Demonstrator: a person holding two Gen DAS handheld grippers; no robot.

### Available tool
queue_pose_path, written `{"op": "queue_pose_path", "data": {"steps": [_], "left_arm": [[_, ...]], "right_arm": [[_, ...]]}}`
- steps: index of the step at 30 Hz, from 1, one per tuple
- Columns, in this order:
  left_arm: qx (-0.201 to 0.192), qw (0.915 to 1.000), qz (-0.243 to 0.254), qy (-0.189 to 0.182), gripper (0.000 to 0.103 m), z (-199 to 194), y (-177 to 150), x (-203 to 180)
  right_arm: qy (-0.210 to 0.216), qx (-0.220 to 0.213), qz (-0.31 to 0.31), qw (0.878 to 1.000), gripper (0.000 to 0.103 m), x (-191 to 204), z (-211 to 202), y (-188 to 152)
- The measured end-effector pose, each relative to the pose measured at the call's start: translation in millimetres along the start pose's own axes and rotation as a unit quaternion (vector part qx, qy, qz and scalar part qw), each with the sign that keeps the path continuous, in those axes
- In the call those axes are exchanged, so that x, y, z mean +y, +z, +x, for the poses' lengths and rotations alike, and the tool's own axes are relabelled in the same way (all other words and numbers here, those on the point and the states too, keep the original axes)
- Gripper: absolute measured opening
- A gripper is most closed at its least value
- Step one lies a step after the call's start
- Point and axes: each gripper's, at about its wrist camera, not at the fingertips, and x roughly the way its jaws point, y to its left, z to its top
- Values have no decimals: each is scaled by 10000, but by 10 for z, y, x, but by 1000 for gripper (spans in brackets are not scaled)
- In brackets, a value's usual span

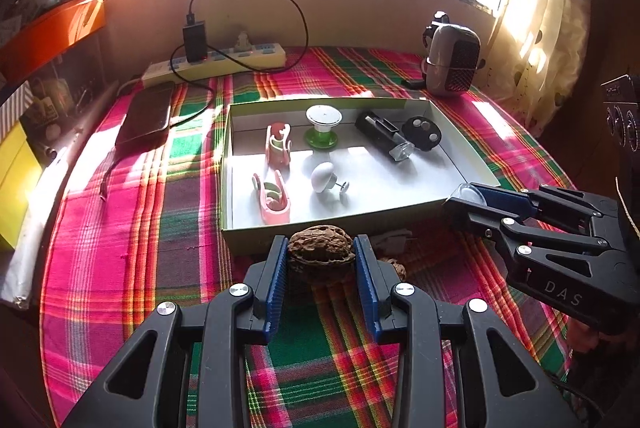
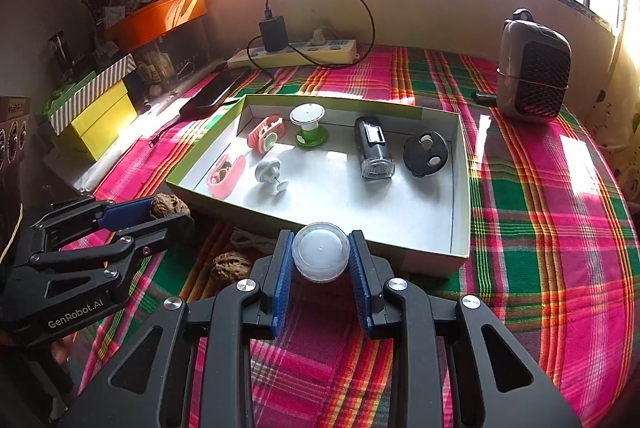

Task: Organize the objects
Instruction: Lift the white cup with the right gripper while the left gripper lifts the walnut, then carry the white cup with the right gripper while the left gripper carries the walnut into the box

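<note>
My left gripper is shut on a brown walnut, held just before the near wall of a shallow white box. It also shows in the right wrist view. My right gripper is shut on a clear round plastic cap, held at the box's near edge; it shows in the left wrist view. A second walnut lies on the plaid cloth. In the box lie two pink clips, a green-based knob, a white knob, a black lamp and a black disc.
A power strip with a black charger and cable lies at the back by the wall. A dark phone lies left of the box. A grey heater stands at the back right. Orange and yellow boxes stand at the left.
</note>
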Motion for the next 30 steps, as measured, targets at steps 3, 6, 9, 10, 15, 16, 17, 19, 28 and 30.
{"op": "queue_pose_path", "data": {"steps": [3, 6, 9, 10, 15, 16, 17, 19, 28, 30], "left_arm": [[-7, 10000, 23, -7, 31, 36, 67, -3], [-31, 10000, 46, 1, 31, 82, 139, -7], [-17, 10000, 25, -6, 31, 151, 203, 5], [0, 10000, 14, -2, 31, 177, 221, 9], [40, 10000, 37, 9, 31, 291, 282, 2], [37, 10000, 40, 15, 31, 305, 291, 2], [33, 10000, 53, 18, 31, 318, 298, -3], [76, 10000, 56, 32, 31, 361, 312, -5], [214, 9997, 80, 6, 31, 513, 350, -13], [265, 9996, 89, 6, 31, 548, 349, -18]], "right_arm": [[-7, -45, 8, 10000, 29, -25, 34, 98], [-38, -61, 8, 10000, 29, -57, 87, 198], [-26, -59, 7, 10000, 29, -72, 153, 276], [-31, -64, -1, 10000, 29, -77, 178, 304], [50, -2, 29, 10000, 29, -121, 329, 437], [45, 5, 17, 10000, 29, -122, 358, 459], [51, 21, 1, 10000, 29, -122, 391, 484], [67, 65, -13, 10000, 29, -124, 459, 521], [107, 239, -82, 9996, 29, -152, 692, 639], [143, 276, -94, 9995, 29, -153, 730, 659]]}}
